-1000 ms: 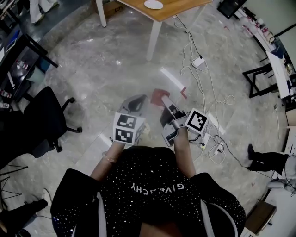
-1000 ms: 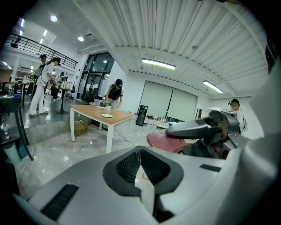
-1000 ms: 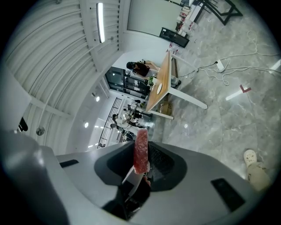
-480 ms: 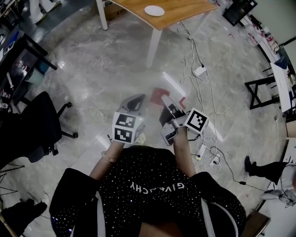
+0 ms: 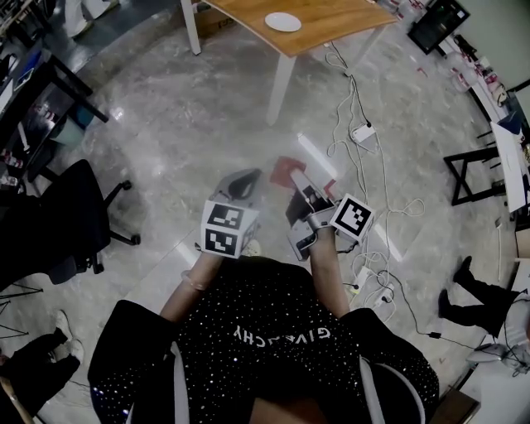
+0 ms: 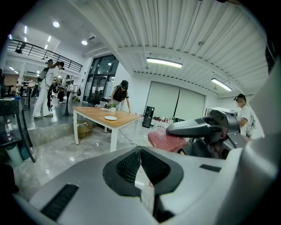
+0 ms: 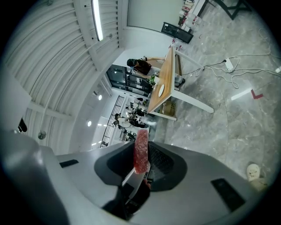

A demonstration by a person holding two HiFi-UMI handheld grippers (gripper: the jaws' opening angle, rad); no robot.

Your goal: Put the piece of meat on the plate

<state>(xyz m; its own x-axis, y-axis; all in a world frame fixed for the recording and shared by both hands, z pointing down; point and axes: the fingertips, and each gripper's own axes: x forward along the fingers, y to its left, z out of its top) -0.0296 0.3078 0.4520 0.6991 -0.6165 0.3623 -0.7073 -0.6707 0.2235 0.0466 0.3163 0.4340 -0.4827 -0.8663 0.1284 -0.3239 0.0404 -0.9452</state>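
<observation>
Red, white-flecked meat slice (image 7: 141, 151), thin, flat, pinched in right gripper (image 7: 142, 170)

A head camera looks steeply down over the person's chest onto the left gripper (image 5: 246, 178), the right gripper (image 5: 296, 184) and the floor (image 5: 166, 124). Each gripper's camera sits close behind its own jaws and faces across the room, the right one rolled sideways, with the piece of meat (image 7: 141, 151) near the lens. All three views share the wooden table (image 5: 331, 21) and the plate (image 5: 283, 22).
</observation>
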